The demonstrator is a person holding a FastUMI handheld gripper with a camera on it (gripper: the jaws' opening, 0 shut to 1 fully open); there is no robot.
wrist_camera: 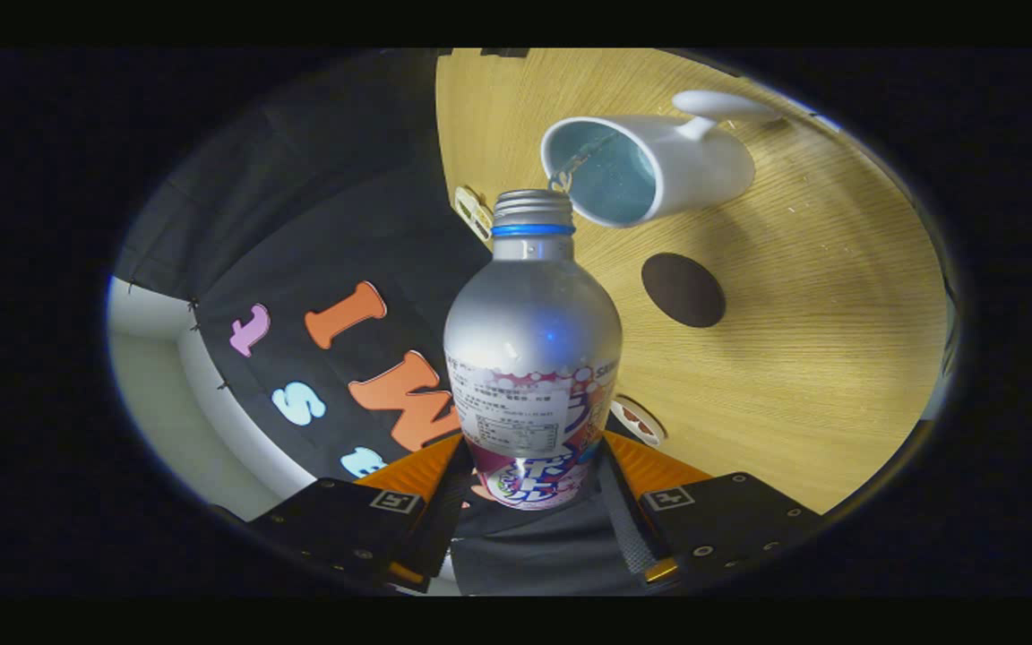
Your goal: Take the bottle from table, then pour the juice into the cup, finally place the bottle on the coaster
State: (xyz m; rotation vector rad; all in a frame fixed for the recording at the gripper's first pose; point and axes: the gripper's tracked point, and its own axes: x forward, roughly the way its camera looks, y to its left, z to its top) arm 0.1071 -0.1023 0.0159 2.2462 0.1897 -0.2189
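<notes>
Silver aluminium bottle (531, 358) clamped in hand-held gripper (534, 488), neck near white ceramic cup (650, 166).

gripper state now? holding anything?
Gripper: closed on the silver bottle, a finger on each side of its lower body; uncapped neck points toward the white cup.

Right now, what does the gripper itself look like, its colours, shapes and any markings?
The gripper has two black, blocky jaws with orange wedge-shaped inner faces. Each jaw carries a small square black-and-white marker tag on top, plus several round screw heads. Small orange tabs show at the lower inner edges.
</notes>
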